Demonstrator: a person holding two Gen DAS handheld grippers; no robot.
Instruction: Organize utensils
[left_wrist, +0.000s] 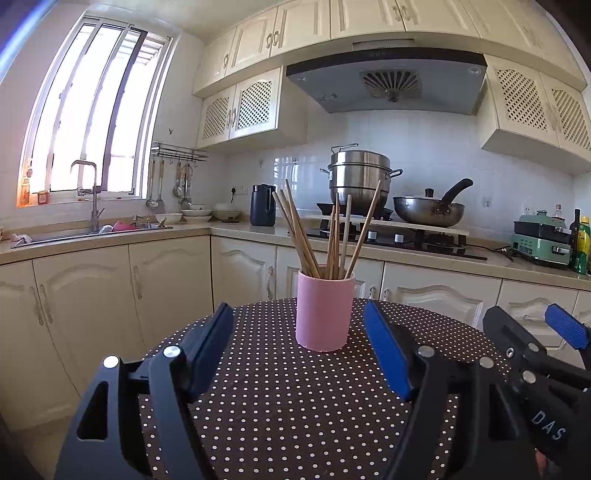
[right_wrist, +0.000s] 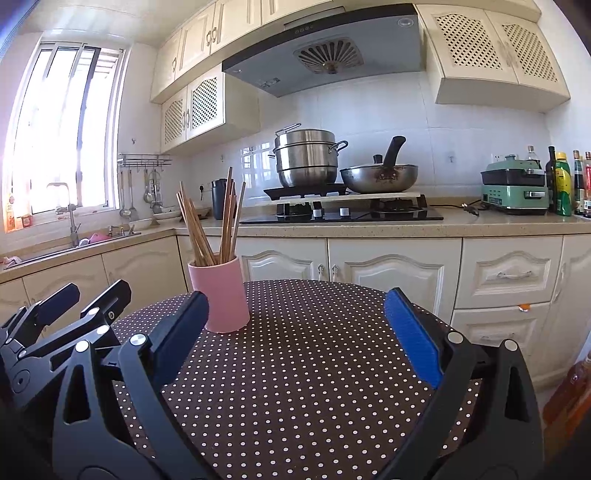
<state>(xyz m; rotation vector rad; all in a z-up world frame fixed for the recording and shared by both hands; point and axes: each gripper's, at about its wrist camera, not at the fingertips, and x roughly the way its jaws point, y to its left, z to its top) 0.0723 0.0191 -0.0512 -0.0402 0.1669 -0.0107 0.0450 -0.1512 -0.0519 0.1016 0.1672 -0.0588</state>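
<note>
One pink cup (left_wrist: 322, 314) holds about eight chopsticks (left_wrist: 295, 230); both grippers, left (left_wrist: 299, 345) and right (right_wrist: 295, 332), gape wide before it, empty.

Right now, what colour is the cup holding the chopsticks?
Pink; the cup shows best in the left wrist view.

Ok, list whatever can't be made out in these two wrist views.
- Lower ends of the chopsticks: both views, hidden by the pink cup wall.
- Near edge of the dotted table: both views, covered by the open left gripper and right gripper frames.
- Hanging utensils by the window: too small to identify.
- Sink contents: small, washed out by glare.
</note>
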